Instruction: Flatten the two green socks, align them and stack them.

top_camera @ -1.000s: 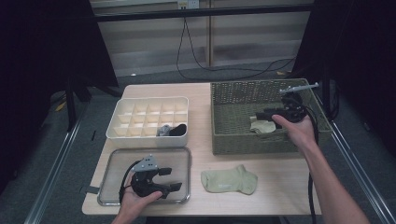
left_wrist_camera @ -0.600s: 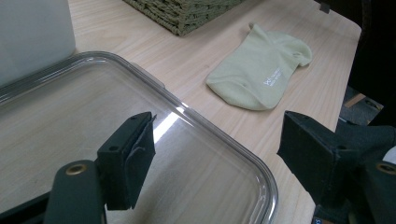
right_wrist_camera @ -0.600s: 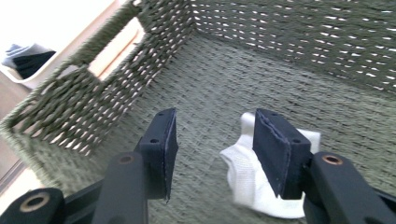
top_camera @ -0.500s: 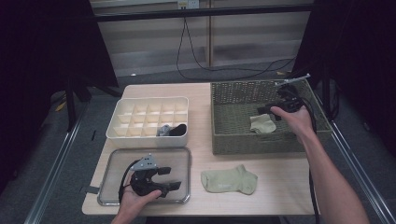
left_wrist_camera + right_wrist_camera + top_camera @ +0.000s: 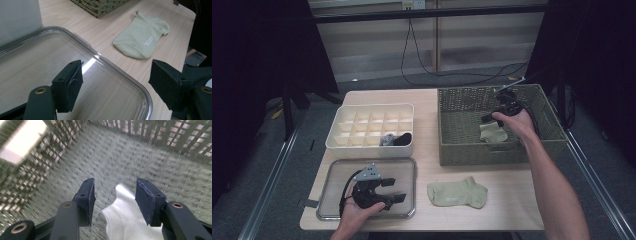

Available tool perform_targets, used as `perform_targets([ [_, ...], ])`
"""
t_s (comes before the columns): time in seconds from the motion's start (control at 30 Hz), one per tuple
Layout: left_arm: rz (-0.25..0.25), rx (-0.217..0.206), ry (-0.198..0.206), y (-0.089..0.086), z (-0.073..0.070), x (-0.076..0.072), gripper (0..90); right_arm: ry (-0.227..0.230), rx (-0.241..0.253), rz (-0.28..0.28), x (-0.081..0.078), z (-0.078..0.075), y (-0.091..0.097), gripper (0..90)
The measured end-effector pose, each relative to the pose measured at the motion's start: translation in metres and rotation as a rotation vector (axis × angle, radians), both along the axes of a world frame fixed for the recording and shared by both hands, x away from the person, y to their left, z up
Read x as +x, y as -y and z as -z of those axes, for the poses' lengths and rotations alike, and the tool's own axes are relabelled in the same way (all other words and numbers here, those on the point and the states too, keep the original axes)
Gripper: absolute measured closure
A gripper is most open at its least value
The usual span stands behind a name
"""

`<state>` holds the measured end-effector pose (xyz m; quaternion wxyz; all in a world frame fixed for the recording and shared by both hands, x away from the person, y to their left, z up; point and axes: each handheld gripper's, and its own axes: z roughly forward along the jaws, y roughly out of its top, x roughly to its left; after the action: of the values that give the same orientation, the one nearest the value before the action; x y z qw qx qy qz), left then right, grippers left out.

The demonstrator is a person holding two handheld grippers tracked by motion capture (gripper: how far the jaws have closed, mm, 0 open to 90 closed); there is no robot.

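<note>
Two socks are in play on the wooden worktop [image 5: 427, 105], so biggest things first. The woven basket [image 5: 462, 107] sits at the right, and its near wall hides the lower edge of the pale sock inside it [image 5: 493, 133]. The person's right hand covers part of that sock in the high view too. In the right gripper view the weave is smeared with blur, and the sock reads as a bright white shape cut off at the bottom of the frame. Left of the basket stands the cream divider box [image 5: 372, 122], with dark rolled items [image 5: 397, 139] in a front cell, too small to name. The clear tray [image 5: 402, 167] lies nearest the person. The second pale green sock [image 5: 457, 192] lies flat on the worktop between tray and basket. It carries small printing I cannot read. The right gripper [image 5: 115, 195] is down in the basket, jaws parted with the sock between them, pads not pressing it. The left gripper [image 5: 115, 82] rests over the tray, jaws wide apart with nothing in them.
</note>
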<state>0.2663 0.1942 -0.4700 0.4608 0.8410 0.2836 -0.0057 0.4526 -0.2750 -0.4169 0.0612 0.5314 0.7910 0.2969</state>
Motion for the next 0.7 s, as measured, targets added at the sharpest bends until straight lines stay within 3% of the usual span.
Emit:
perform_targets([
  [0.13,-0.004,-0.001,0.001,-0.001,0.000,0.000,26.5,-0.043,-0.026,-0.005,0.004,0.009,0.002,49.3],
  [0.23,-0.002,0.001,0.003,-0.001,0.000,-0.001,26.5,-0.108,-0.034,-0.022,0.007,0.014,-0.001,49.1],
  [0.27,0.001,0.004,0.004,0.000,0.000,0.000,26.5,-0.120,-0.060,-0.036,0.008,0.017,-0.002,49.4],
  [0.37,0.009,0.009,0.004,0.000,0.000,-0.001,26.5,-0.137,-0.078,-0.034,0.011,0.024,-0.006,49.8],
  [0.43,0.015,0.009,0.004,0.002,0.000,-0.003,26.5,-0.173,-0.104,-0.040,0.014,0.031,-0.007,48.7],
  [0.6,0.018,0.009,0.004,0.002,0.000,-0.002,26.4,-0.194,-0.134,-0.037,0.016,0.035,-0.007,45.6],
  [0.7,0.016,0.008,0.002,0.002,0.000,-0.002,26.4,-0.267,-0.153,-0.060,0.017,0.043,-0.009,42.3],
])
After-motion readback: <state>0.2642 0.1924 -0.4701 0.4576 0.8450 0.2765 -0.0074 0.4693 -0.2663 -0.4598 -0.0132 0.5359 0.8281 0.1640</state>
